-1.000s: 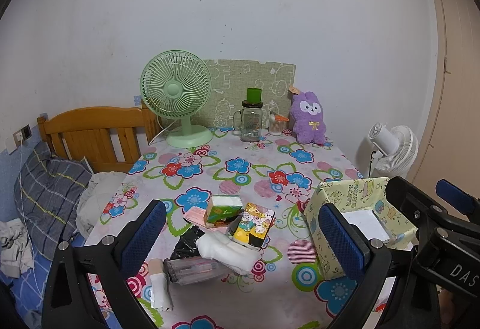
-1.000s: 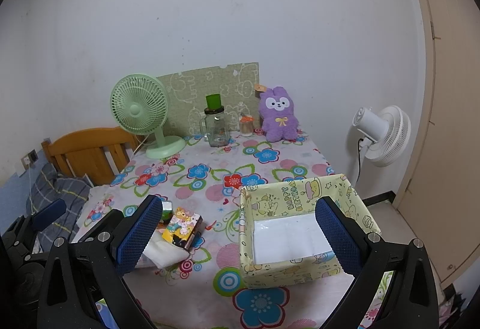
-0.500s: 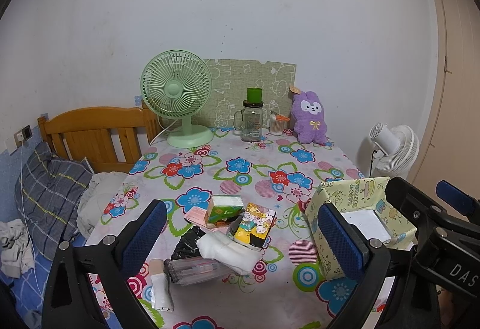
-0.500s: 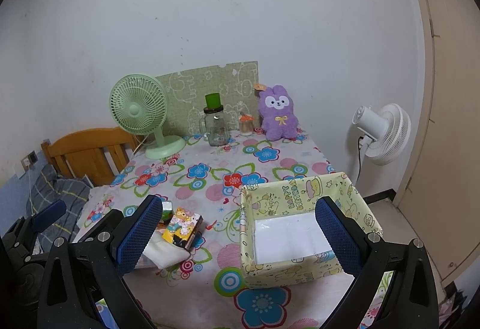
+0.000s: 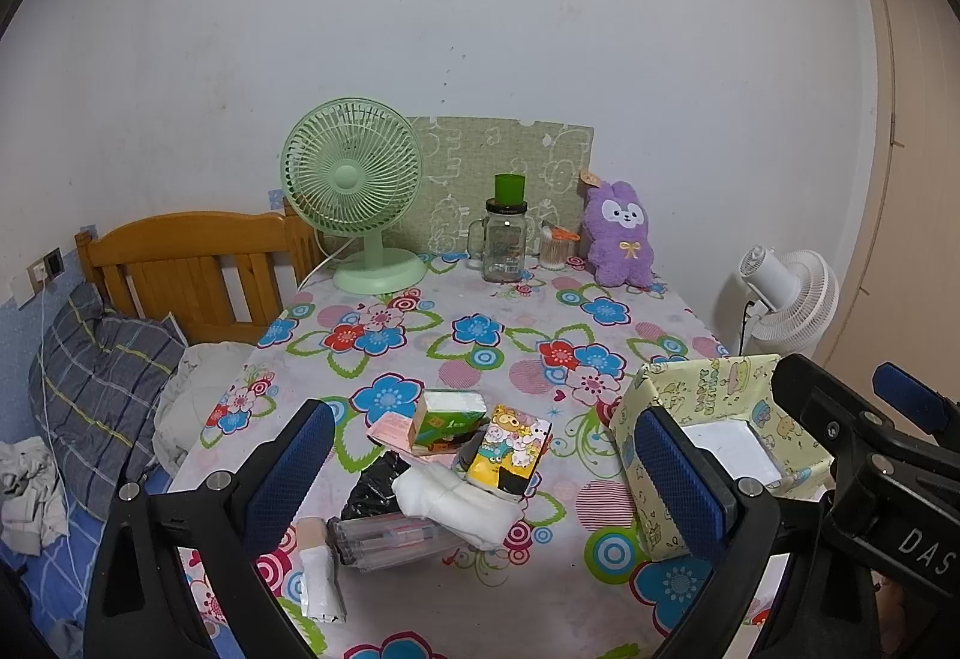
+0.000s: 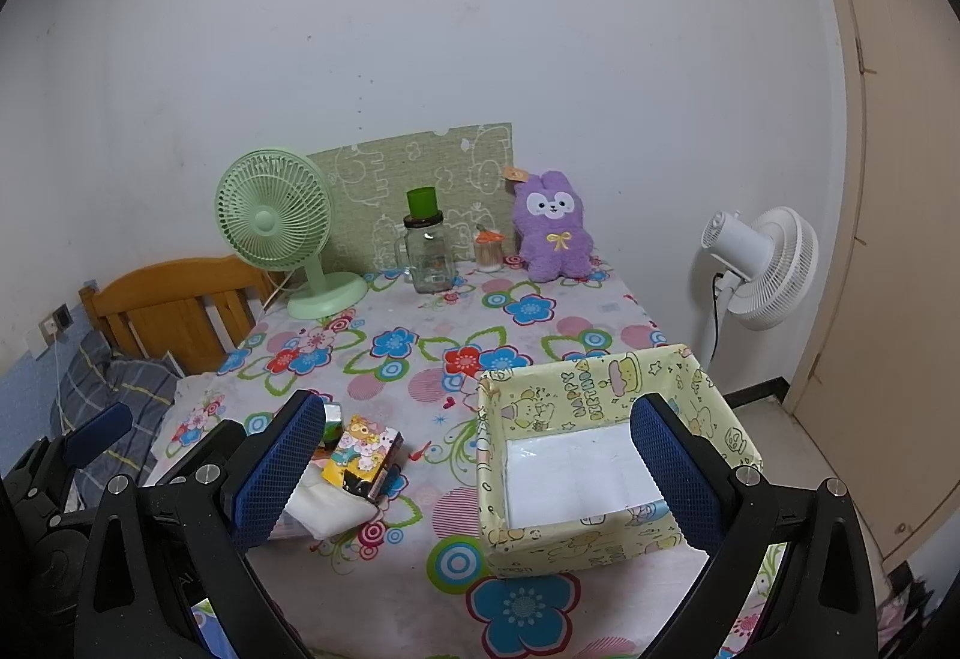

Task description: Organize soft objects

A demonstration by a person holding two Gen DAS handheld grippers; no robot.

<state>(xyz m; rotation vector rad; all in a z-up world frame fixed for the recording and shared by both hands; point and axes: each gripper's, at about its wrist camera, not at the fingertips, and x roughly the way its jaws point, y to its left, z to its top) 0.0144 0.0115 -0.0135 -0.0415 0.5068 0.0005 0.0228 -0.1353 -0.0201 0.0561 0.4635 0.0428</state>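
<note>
We hold both tools wide open, empty, above the surface [image 5: 540, 599]: the left tool [image 5: 480, 485] frames the pile of soft packets [image 5: 462, 473], the right tool [image 6: 480, 470] frames the yellow box [image 6: 600, 533].

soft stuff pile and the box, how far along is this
Nothing looks done: the yellow box shows only its bare white bottom. Nothing is in hand either; the left gripper and right gripper both hang open and hold nothing. All of it is left: the white folded cloth, green tissue pack, cartoon tissue pack and the packets around them lie piled on the floral tablecloth.
</note>
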